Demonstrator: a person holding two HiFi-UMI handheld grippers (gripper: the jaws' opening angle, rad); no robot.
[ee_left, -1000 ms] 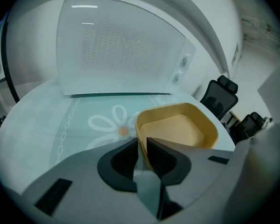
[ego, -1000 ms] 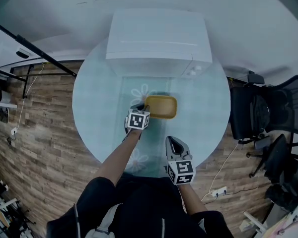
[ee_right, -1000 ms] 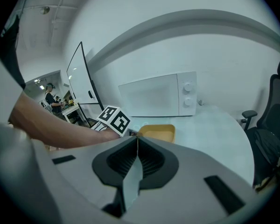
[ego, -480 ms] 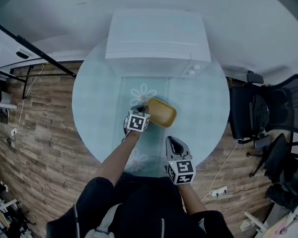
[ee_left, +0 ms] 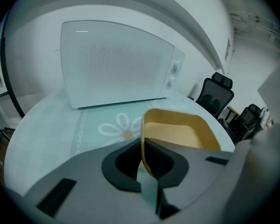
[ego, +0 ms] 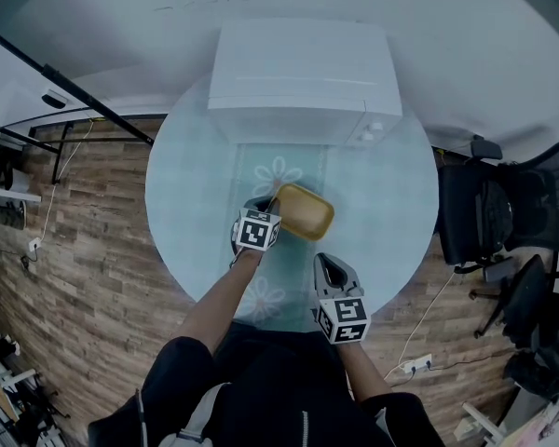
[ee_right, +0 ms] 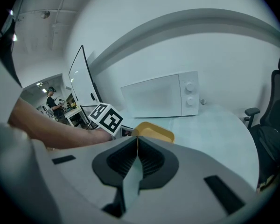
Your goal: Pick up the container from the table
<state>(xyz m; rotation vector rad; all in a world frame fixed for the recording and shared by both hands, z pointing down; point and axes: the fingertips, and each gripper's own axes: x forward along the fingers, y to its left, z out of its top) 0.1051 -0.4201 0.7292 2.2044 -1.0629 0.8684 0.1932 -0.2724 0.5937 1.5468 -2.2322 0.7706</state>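
Left tongs [ego: 265, 203]: clenched on the near-left rim of the container, one pad inside the wall and one outside.
Right tongs [ee_right: 137, 146]: closed on nothing, held low near the body and well apart from the container.
Container [ego: 304, 211]: shallow yellow tub, empty, near the middle of the round glass counter [ego: 196, 203]. Skewed and probably tilted up on the gripped side; cannot tell whether the far edge rests on the glass.
Risk, slipping: held by a thin rim at one corner only, so likely to swing down or twist out of the pads as the lift goes on. Smooth wall and off-centre weight as the cause.
Risk, dragging: far edge, if not yet clear, apt to scrape across the glass and pivot the tub in the grip.
Risk, bending: thin wall possibly flexing under the pinch and loosening the hold.
Risk, bumping: a forward swing could bring the tub against the microwave.
Microwave [ego: 303, 82]: white, door shut, at the back of the counter beyond the container; near it but not touching.
Flower print [ego: 278, 173]: pattern in the glass, just beside the tub; no obstacle.
Office chairs [ego: 503, 222]: dark, off to the right on the wooden floor, well apart.
In the way: nothing above the container; only the microwave behind limits room.
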